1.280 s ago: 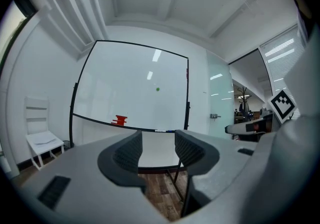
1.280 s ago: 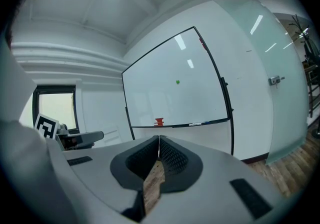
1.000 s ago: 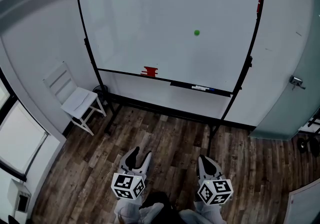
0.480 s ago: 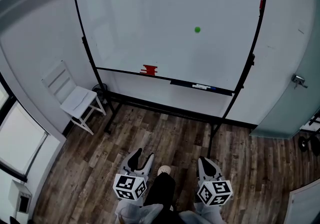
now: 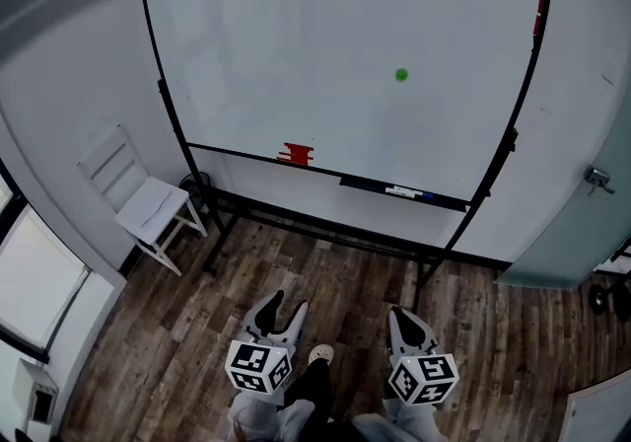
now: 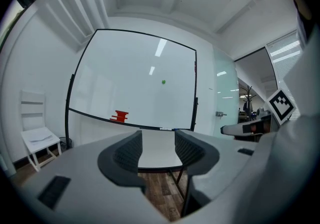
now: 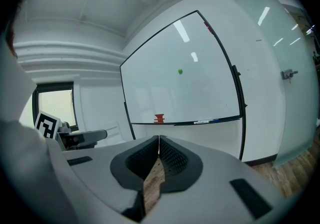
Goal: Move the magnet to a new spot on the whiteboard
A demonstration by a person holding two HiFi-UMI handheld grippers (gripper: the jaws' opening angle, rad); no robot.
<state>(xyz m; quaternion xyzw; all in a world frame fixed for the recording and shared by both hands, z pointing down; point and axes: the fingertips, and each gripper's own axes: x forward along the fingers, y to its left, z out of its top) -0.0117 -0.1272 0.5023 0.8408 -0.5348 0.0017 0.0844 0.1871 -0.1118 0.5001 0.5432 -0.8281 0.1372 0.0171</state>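
The left gripper (image 5: 281, 305) hung with jaws apart and empty, the right gripper (image 5: 402, 316) with jaws pressed together, both well apart from the green magnet (image 5: 401, 75) on the whiteboard (image 5: 296, 36).

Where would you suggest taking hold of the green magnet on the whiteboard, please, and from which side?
I'd grip the green magnet by its round rim, jaws on opposite sides, coming straight at the face of the whiteboard. It sits flat on the upright board with bare surface all around, so probably only its edge offers purchase. The left gripper is open.
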